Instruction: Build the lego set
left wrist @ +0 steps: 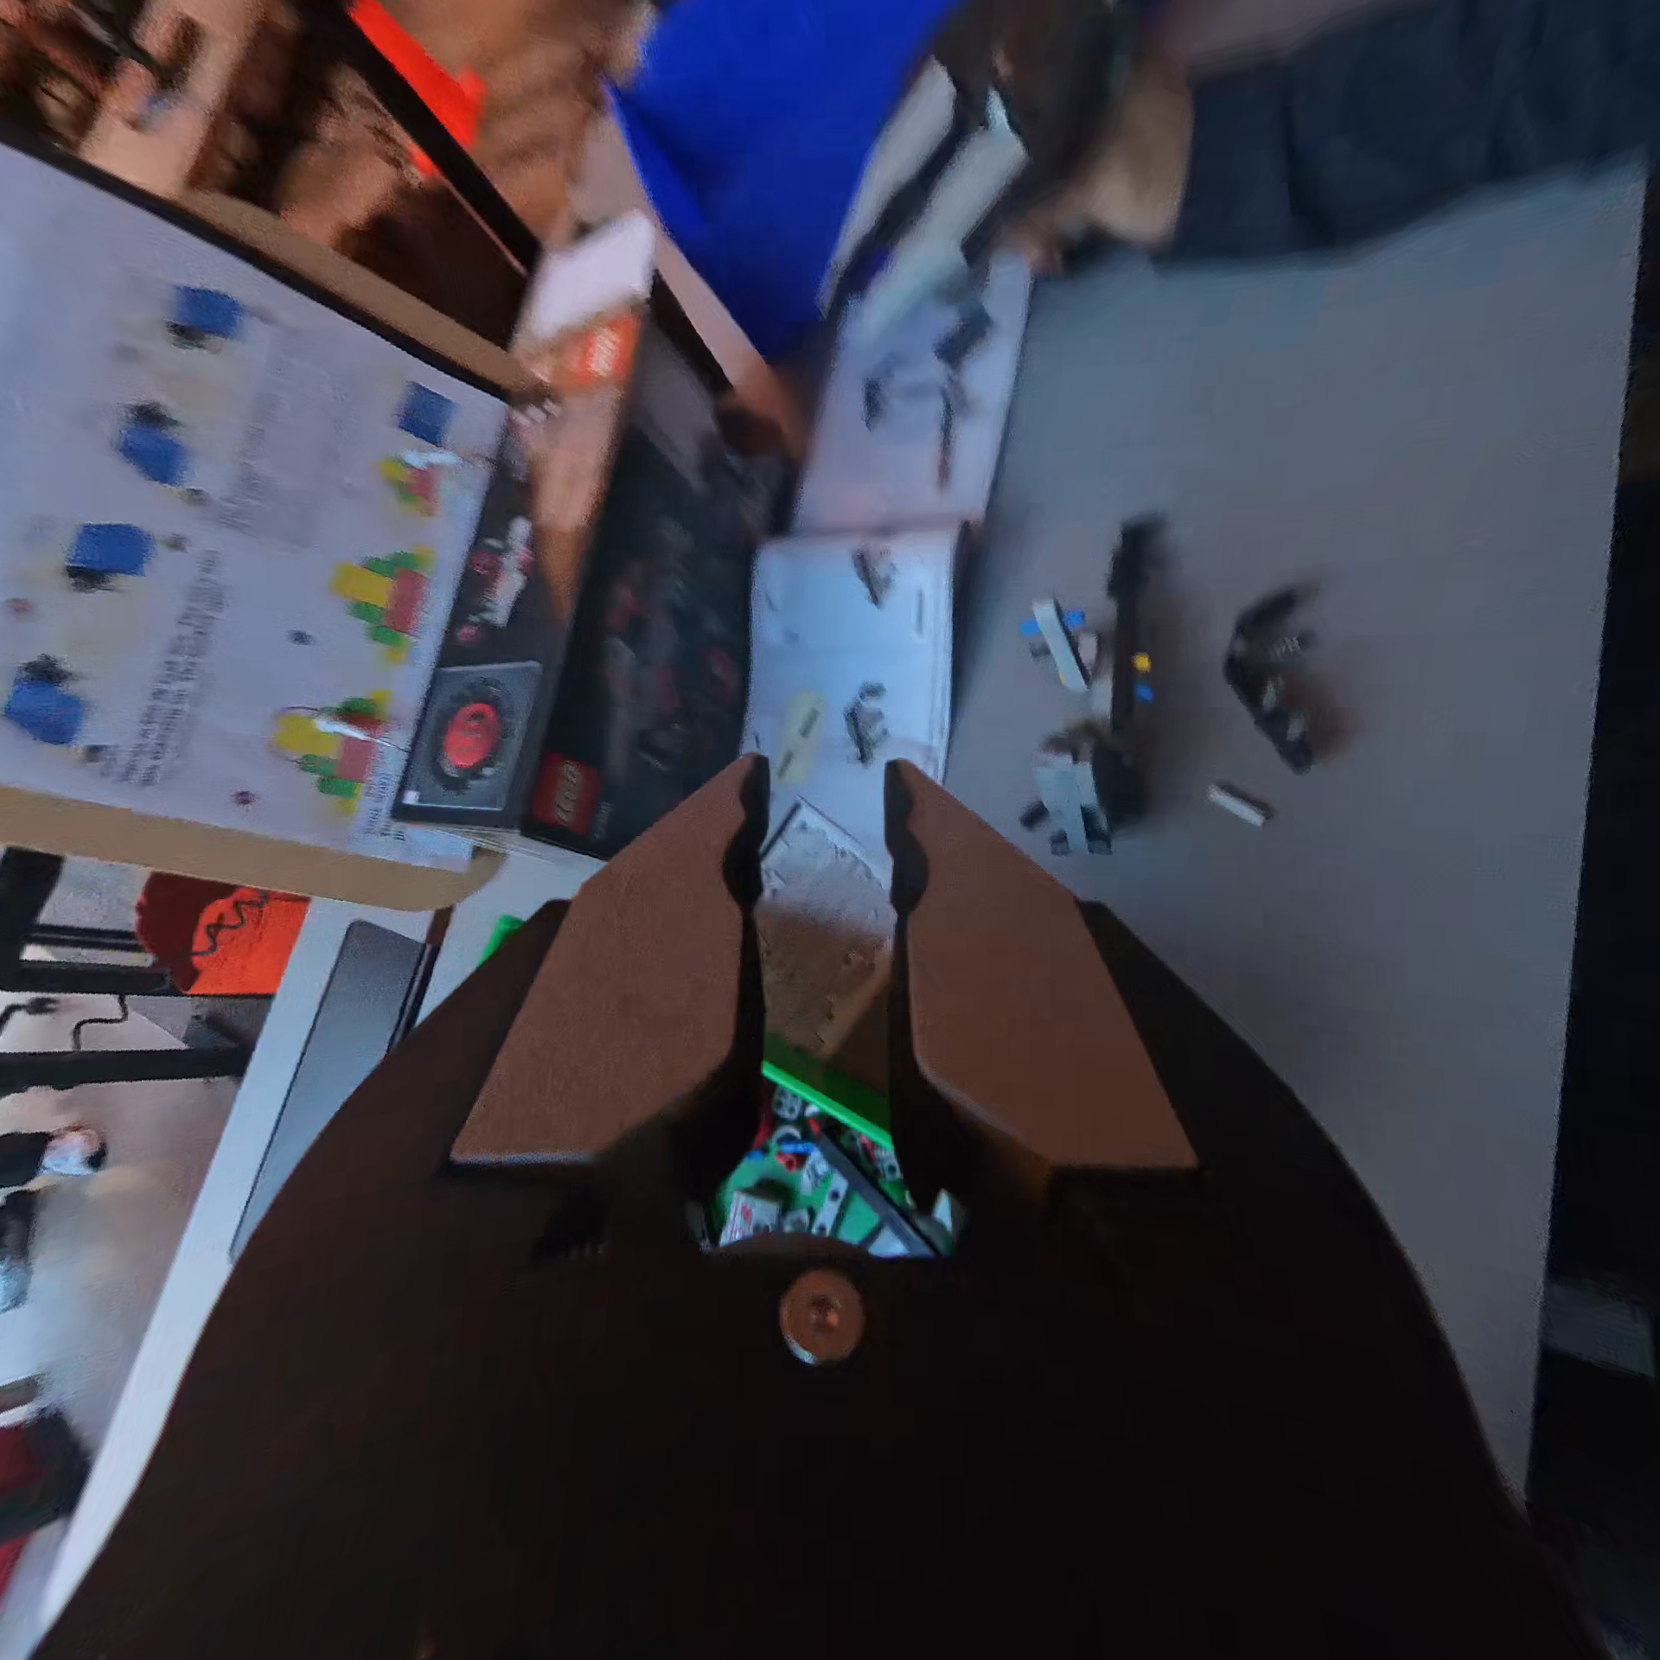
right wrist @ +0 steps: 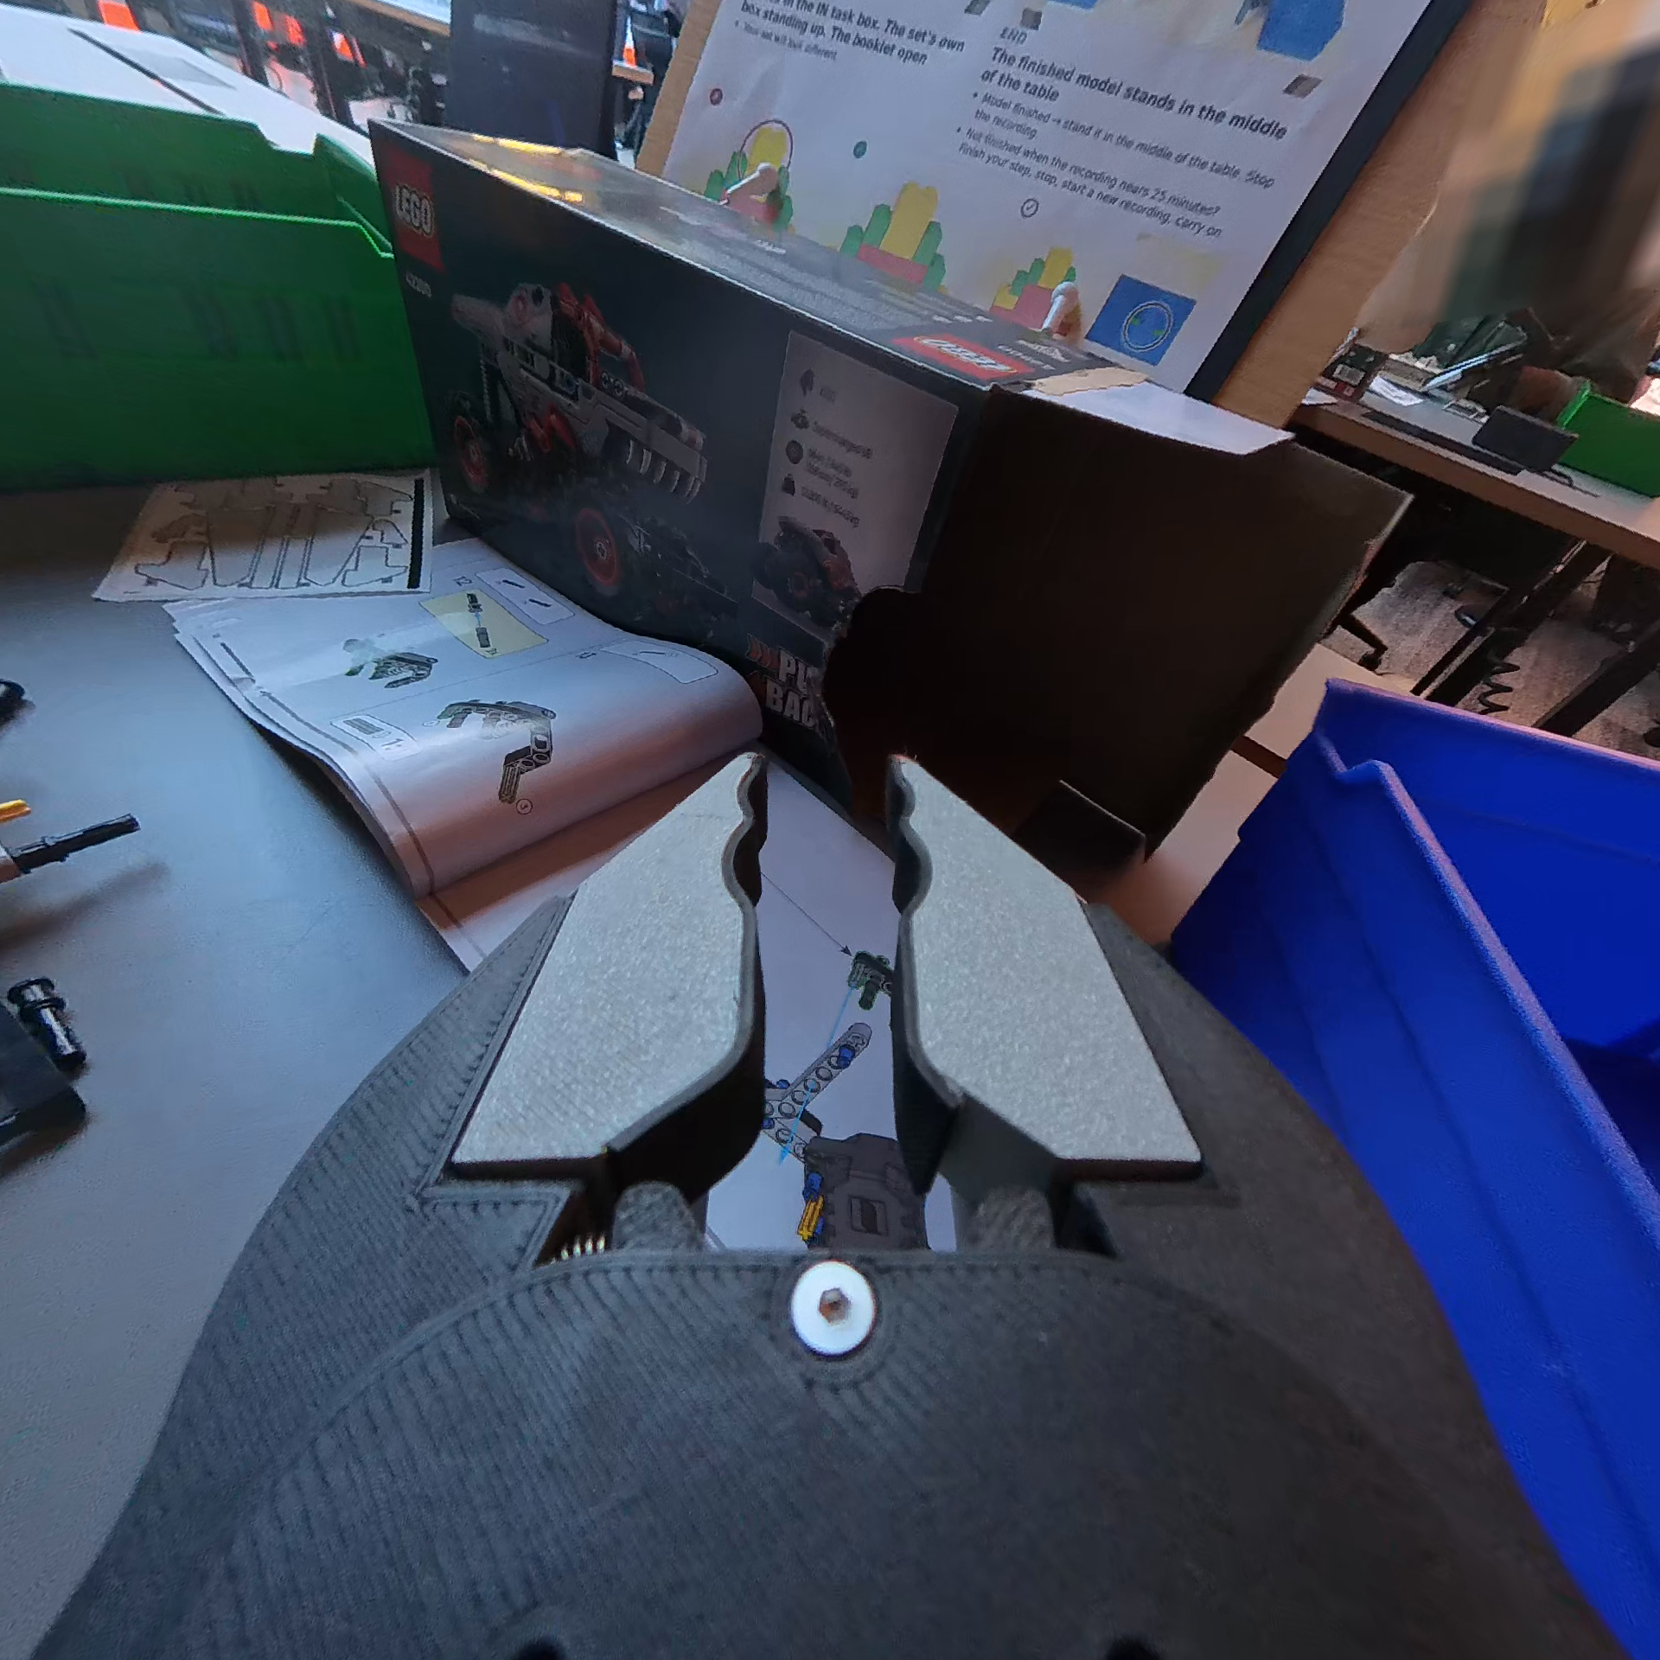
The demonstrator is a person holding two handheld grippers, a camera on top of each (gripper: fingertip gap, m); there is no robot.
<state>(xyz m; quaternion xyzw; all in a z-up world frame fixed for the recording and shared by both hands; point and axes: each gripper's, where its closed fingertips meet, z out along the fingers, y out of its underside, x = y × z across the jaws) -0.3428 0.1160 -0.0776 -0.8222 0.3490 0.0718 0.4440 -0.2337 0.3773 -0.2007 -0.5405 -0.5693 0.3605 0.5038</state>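
In the blurred, rolled left wrist view my left gripper [left wrist: 826,786] is open and empty, held above a green bin of loose small parts [left wrist: 808,1168]. A part-built black assembly [left wrist: 1123,683] and a black curved piece [left wrist: 1275,674] lie on the grey table [left wrist: 1302,988]. The open instruction booklet [left wrist: 853,629] lies beside the black set box [left wrist: 656,611]. In the right wrist view my right gripper [right wrist: 826,790] is open and empty, low over the booklet [right wrist: 467,710], facing the set box [right wrist: 719,404]. Black pins [right wrist: 45,1015] and an axle [right wrist: 72,840] lie at the left.
A blue bin [right wrist: 1437,1033] stands right of my right gripper, a green bin [right wrist: 180,314] at the back left. A sticker sheet [right wrist: 278,539] lies by the box. An instruction poster [right wrist: 988,162] stands behind it. A person in blue [left wrist: 763,180] shows beyond the table. Tip to tip, the grippers are about 30 centimeters apart. From either gripper's tips it is about 20 centimeters to the part-built black assembly [left wrist: 1123,683].
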